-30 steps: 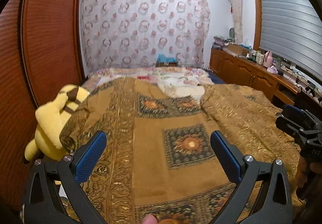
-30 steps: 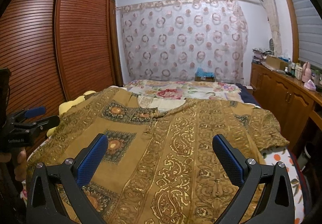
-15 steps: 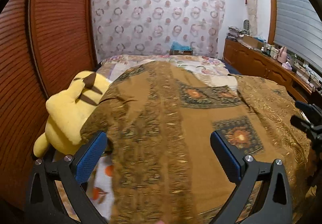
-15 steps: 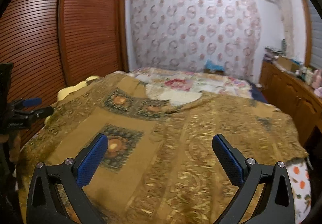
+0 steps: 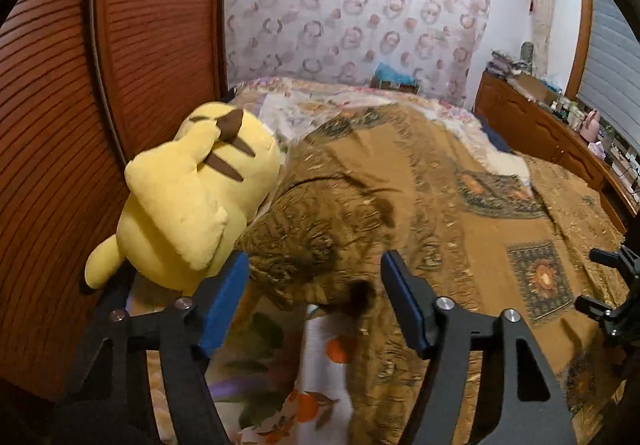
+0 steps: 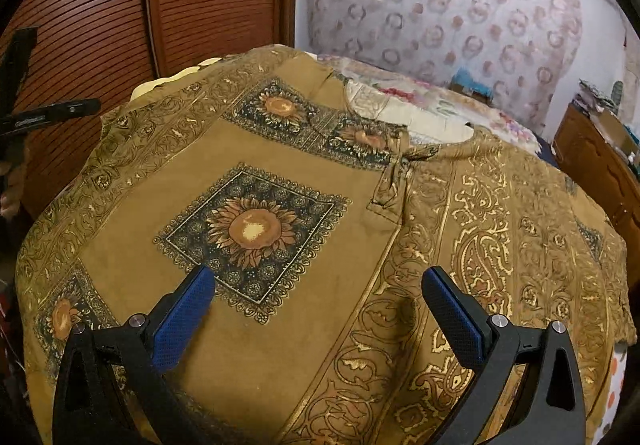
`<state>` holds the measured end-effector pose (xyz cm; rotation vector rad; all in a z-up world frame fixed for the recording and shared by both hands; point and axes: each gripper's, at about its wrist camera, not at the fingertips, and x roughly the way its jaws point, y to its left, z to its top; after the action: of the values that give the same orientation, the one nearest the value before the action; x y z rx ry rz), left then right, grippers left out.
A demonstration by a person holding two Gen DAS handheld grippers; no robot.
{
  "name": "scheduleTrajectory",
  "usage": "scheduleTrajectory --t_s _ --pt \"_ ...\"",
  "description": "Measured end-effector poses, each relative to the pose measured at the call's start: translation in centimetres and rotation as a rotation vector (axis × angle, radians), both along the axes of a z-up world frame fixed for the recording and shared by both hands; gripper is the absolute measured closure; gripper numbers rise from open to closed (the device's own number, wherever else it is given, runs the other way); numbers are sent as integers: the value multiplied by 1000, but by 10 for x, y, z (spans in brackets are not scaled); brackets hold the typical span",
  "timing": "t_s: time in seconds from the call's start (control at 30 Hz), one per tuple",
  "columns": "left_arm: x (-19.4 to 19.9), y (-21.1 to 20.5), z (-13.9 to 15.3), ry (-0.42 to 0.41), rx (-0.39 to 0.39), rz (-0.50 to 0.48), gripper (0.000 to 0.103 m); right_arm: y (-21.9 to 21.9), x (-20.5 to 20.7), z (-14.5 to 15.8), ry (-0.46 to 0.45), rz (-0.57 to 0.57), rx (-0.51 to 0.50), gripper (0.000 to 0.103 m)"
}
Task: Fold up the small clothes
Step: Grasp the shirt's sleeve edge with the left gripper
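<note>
A bed (image 5: pixel 360 101) with a pale floral sheet carries the task's thing, a large brown-gold printed garment (image 6: pixel 320 229) spread flat across it, directly under and ahead of both tools. Its neckline with a small tied bow lies ahead of the right tool (image 6: pixel 318 309), pointing away from it toward the patterned curtain (image 6: pixel 440 5), so the long axis runs from the tools to the far end of the bed; the sleeves spread out to either side. The cloth looks thin and woven, with square sunflower panels on the half left of the right tool, and gold paisley and scroll bands on the half to its right. Left of the left tool (image 5: pixel 314 281) a soft yellow plush toy (image 5: pixel 192 197) lies against the ribbed wooden wardrobe door (image 5: pixel 132 45), touching the garment's crumpled sleeve edge. Compared with a second ago, the left tool has swung toward that sleeve corner, which now sits bunched between its blue pads (image 5: pixel 224 297) where flat cloth lay before, and the orange-flowered sheet shows just below it. Its jaws have just been closing and stand partly apart, the pads not visibly pressing the fabric. The right tool has come lower over the cloth, the sunflower square now near its left finger; its jaws stand wide apart and empty.
</note>
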<state>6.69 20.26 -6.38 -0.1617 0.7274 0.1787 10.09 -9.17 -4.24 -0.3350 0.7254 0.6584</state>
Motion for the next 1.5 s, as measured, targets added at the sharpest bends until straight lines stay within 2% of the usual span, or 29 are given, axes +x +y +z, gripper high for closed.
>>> scheduleTrajectory --t_s 0.33,0.47,0.57,0.63,0.67,0.73,0.8,0.83,0.9,0.93,1.1,1.23,1.33,1.47,1.5 --pt "-1 5 -31 125 -32 -47 34 12 6 0 6 -12 -55 0" --pt "4 11 -36 142 -36 -43 34 23 3 -9 -4 -14 -61 0" --pt "9 8 -31 118 -26 -68 36 25 7 -11 -5 -15 -63 0" --pt "10 5 -26 89 -26 -88 50 24 7 -11 -4 -16 -62 0" --pt "10 1 -22 73 -22 -105 53 24 8 -12 -3 -17 -61 0" --pt "12 -3 -20 69 -15 -132 65 24 9 -13 -1 -19 -62 0" --pt "16 -7 -19 75 -2 -148 71 24 9 -14 -1 -18 -64 0" --pt "18 -9 -18 70 -1 -158 82 24 8 -14 -3 -18 -66 0" --pt "20 -11 -13 54 0 -170 97 24 8 -14 -4 -17 -67 0" --pt "20 -11 -11 50 3 -167 100 24 8 -15 -4 -18 -67 0" --pt "24 -30 22 -10 37 -194 100 24 7 -15 -4 -16 -68 0" --pt "28 -62 50 -46 72 -272 100 23 7 -16 -4 -16 -74 0" --pt "30 -89 58 -40 102 -328 100 22 6 -17 -4 -17 -75 0" --pt "27 -117 55 -14 129 -374 99 22 4 -16 -3 -16 -76 0" --pt "25 -121 53 -7 127 -379 95 22 4 -16 -2 -16 -76 0"
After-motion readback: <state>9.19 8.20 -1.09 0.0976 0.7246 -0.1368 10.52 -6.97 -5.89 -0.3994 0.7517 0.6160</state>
